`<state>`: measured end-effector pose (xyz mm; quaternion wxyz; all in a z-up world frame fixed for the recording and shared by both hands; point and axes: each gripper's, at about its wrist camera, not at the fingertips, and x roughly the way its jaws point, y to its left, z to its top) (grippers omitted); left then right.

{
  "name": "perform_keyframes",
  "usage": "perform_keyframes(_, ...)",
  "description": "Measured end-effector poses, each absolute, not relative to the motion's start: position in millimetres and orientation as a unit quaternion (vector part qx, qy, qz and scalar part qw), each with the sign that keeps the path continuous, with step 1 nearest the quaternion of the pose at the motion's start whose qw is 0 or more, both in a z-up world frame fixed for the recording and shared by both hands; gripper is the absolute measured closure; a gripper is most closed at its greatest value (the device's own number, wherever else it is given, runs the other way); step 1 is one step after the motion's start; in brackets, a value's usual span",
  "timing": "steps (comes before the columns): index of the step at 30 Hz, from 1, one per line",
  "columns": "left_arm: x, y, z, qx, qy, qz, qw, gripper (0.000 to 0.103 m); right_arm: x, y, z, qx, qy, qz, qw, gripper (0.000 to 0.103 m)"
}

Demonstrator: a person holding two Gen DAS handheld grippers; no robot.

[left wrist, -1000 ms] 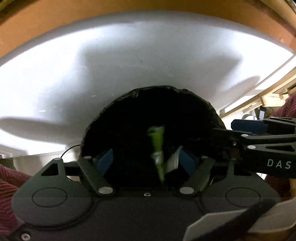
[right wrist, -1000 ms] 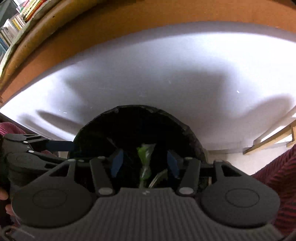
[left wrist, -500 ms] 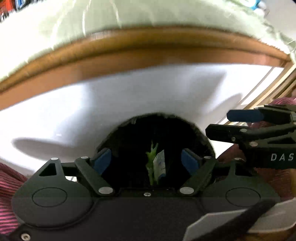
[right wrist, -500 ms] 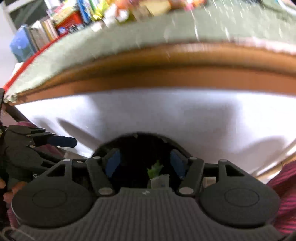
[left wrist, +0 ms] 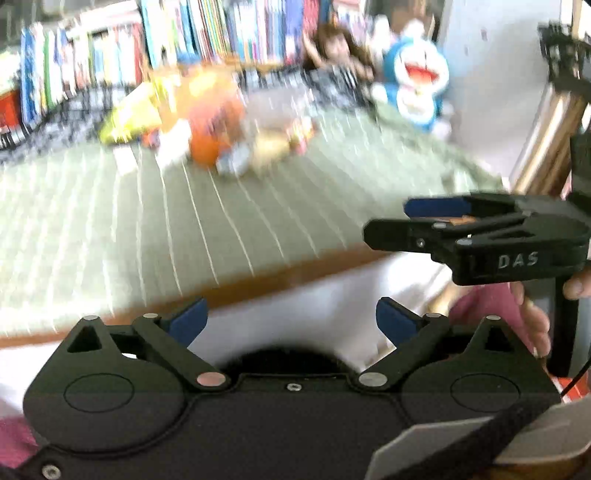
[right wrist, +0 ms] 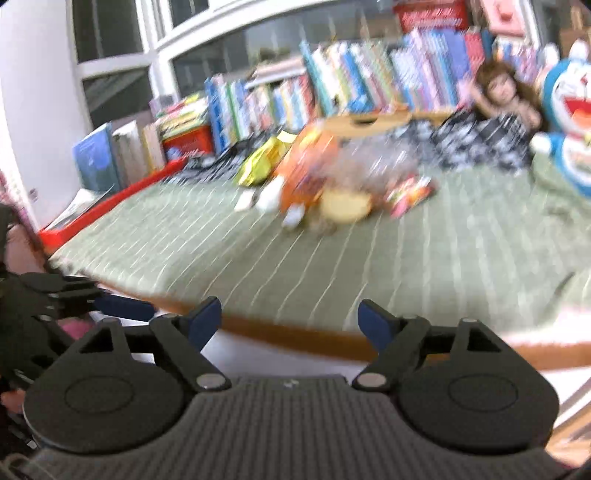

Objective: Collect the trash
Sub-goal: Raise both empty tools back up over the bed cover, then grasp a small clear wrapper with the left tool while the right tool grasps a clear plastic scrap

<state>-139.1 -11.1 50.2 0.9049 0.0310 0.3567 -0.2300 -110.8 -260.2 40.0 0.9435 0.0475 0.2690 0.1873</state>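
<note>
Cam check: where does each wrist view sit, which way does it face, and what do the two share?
Left wrist: on the left tongs, facing across the green cloth to the trash pile and books; own blue pads open and empty, right tongs and a hand at right.
Right wrist: on the right tongs, same heading; own pads open and empty, left tongs at left.
Shared: cloth, pile, books, blue toy, doll.

A home room, likely a child's: rows of colourful books point(right wrist: 369, 74) line the wall behind a tabletop point(right wrist: 369, 266) under a green striped cloth, beside a doll point(right wrist: 502, 96) and a blue cartoon-cat plush point(left wrist: 417, 81).
</note>
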Motion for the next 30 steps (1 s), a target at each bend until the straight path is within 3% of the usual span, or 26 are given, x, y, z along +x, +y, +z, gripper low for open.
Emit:
perform_keyframes(7, -94.2, -3.9, 65.3, -0.021, 0.287, -0.162, 0.944, 0.005, -72.2, -265.7, 33.7, 0.047, 0.242, 0.122, 0.961, 0.018)
perform_keyframes(12, -55.1, -14.8, 46.9, -0.033, 0.232, -0.110, 0.966, 0.012, -50.1, -271.9, 18.4, 0.061, 0.252, 0.088, 0.962, 0.025)
perform_keyframes(19, 0.3, -39.6, 23.9, -0.047, 0.253, -0.115, 0.959, 0.024, -47.7, -269.1, -0.9, 0.037, 0.271, 0.088, 0.958, 0.026)
perform_keyframes(23, 24.7, -51.6, 11.3, -0.052, 0.275, -0.115, 0.953, 0.046, -46.3, -266.4, -3.1, 0.022, 0.271, 0.094, 0.958, 0.026)
perform_keyframes(25, 32.4, -52.0, 8.3, -0.067, 0.289, -0.118, 0.948, 0.066, -44.8, -265.4, -2.9, 0.019, 0.270, 0.099, 0.958, 0.026)
perform_keyframes(26, 34.3, -50.5, 8.7, -0.078, 0.298, -0.123, 0.944, 0.086, -43.3, -264.6, -3.0, 0.018, 0.270, 0.100, 0.958, 0.026)
perform_keyframes(27, 33.1, -47.7, 10.9, -0.088, 0.304, -0.120, 0.941, 0.097, -41.4, -262.9, -3.1, 0.018, 0.270, 0.101, 0.958, 0.026)
perform_keyframes(30, 17.6, -38.5, 23.3, -0.083, 0.285, -0.122, 0.947, 0.096, -35.9, -258.0, -5.1, 0.017, 0.270, 0.105, 0.957, 0.026)
